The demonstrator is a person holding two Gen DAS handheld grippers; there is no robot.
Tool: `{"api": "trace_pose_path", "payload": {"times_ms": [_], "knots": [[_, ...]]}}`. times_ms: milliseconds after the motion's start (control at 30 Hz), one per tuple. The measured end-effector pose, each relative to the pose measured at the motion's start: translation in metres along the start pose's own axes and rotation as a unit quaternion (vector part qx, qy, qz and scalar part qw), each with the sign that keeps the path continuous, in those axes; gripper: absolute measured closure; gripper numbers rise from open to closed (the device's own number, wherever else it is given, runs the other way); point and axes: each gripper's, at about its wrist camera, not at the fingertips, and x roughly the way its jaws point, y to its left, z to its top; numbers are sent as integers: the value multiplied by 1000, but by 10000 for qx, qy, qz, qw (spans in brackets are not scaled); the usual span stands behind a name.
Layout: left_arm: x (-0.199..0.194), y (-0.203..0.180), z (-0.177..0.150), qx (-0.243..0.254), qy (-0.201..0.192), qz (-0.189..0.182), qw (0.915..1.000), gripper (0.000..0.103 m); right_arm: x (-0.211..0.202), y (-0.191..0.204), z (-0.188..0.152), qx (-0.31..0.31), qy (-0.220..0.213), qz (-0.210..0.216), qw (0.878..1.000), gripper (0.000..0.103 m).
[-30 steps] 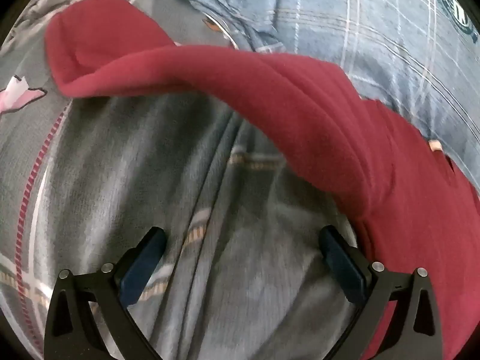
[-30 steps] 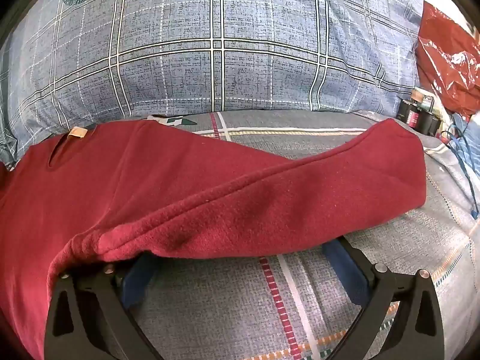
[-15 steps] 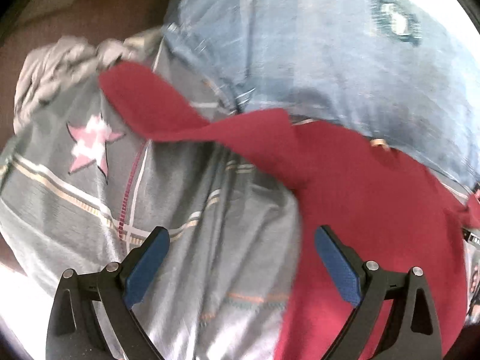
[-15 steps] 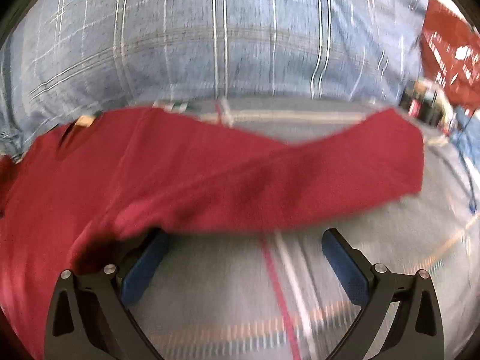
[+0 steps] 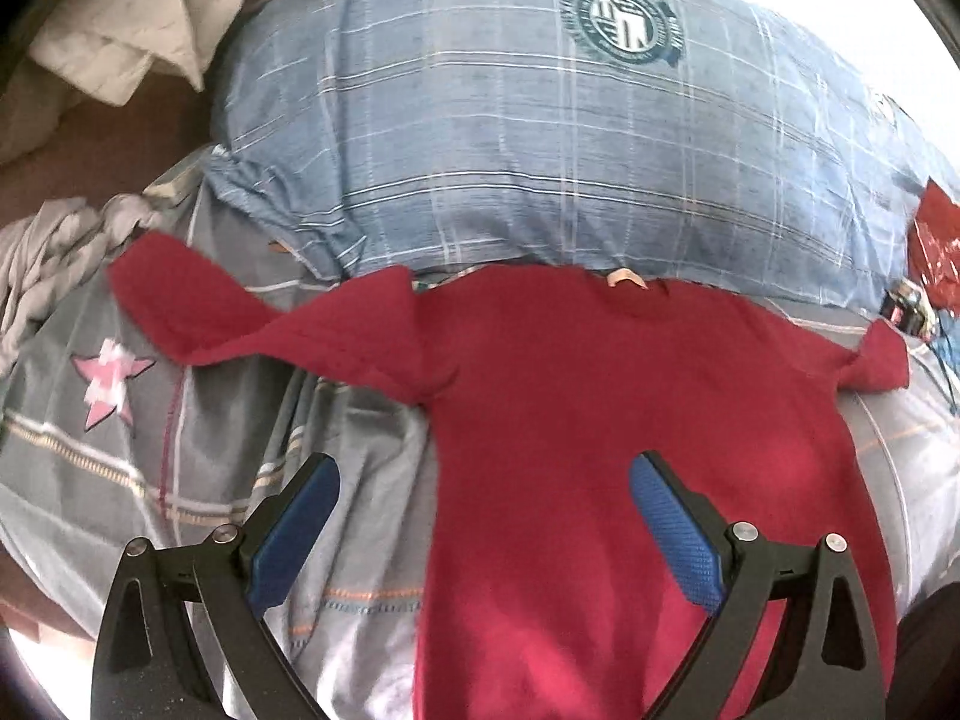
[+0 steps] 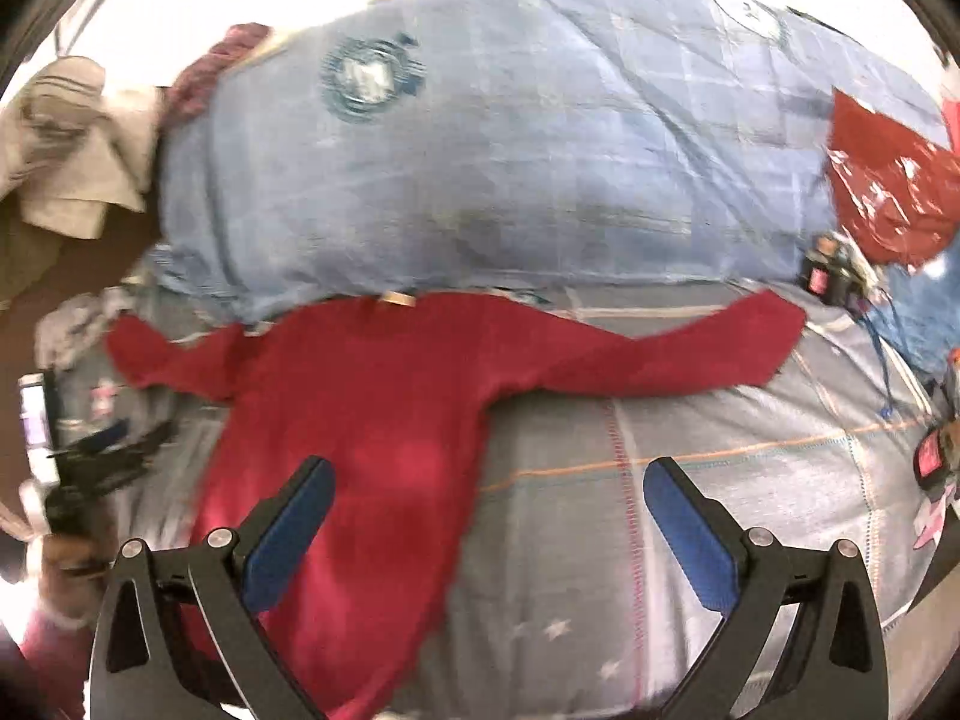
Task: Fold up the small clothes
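**Left wrist view: red top spread flat, both claws wide**

The dark red long-sleeved fleece top (image 5: 606,420) lies flat on the grey checked bedsheet (image 5: 138,456), sleeves out to both sides, its collar just beside the blue plaid pillow (image 5: 510,138). The left gripper (image 5: 483,531) hangs above it, jaws wide, holding nothing. The right gripper (image 6: 489,531) is likewise spread wide and empty, above the top's right edge.

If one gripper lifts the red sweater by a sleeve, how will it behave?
The red sweater would probably droop limply: its sleeve already lies bent and creased. The fleecy-looking cloth should not slip from the fingers. It may drag on the wrinkled bedsheet.
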Motion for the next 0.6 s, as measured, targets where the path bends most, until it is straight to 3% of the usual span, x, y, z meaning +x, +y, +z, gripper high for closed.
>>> {"api": "trace_pose_path", "payload": {"times_ms": [100, 267, 600], "knots": [[8, -7, 8, -13, 45, -39, 10000, 5, -14, 20, 7, -177, -61, 491, 9986, 0], [29, -7, 18, -99, 102, -33, 9999, 5, 19, 53, 11, -391, -193, 237, 9988, 0], [72, 4, 20, -241, 96, 106, 9996, 5, 120, 83, 10, -284, -73, 341, 9990, 0]]}}
